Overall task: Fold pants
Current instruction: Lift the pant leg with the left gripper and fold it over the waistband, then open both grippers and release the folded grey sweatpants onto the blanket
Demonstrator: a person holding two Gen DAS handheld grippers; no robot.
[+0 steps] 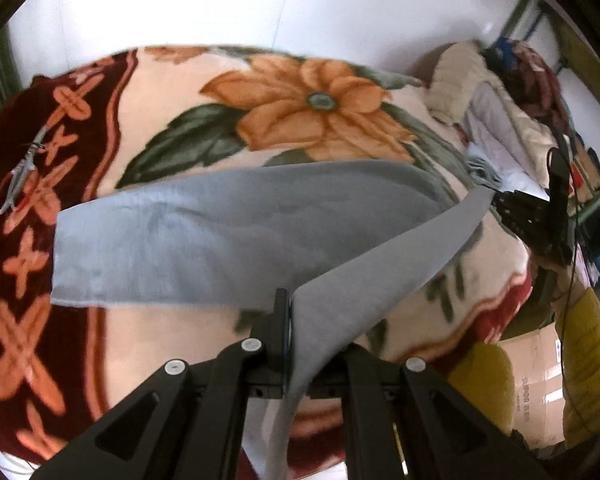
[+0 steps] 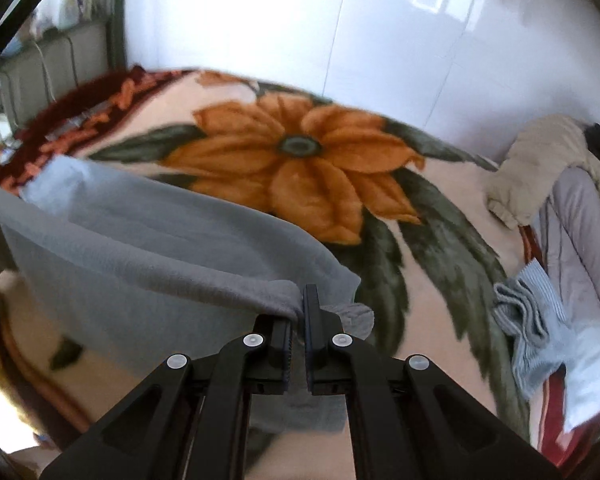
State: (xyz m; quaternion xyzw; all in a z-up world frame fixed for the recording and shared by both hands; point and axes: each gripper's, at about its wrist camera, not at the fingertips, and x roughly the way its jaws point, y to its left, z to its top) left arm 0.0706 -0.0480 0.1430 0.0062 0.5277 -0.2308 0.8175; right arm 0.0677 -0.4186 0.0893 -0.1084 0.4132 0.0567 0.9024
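Note:
Grey pants (image 1: 204, 240) lie stretched across a floral blanket (image 1: 300, 96) on a bed. In the left wrist view my left gripper (image 1: 289, 300) is shut on one edge of the pants, and a taut band of grey cloth (image 1: 400, 256) runs up to the right toward the other gripper (image 1: 540, 224). In the right wrist view my right gripper (image 2: 302, 300) is shut on a bunched edge of the same pants (image 2: 148, 248), which hang lifted off the blanket (image 2: 300, 152) to the left. The left finger (image 2: 280, 332) is partly covered by cloth.
A pile of clothes and bedding (image 1: 500, 112) sits at the right end of the bed, with a folded blue-grey garment (image 2: 532, 320) beside it. Scissors (image 1: 20, 176) lie on the dark red border. A white wall (image 2: 340, 20) stands behind. A cardboard box (image 1: 536, 376) sits on the floor, by a yellow sleeve (image 1: 584, 360).

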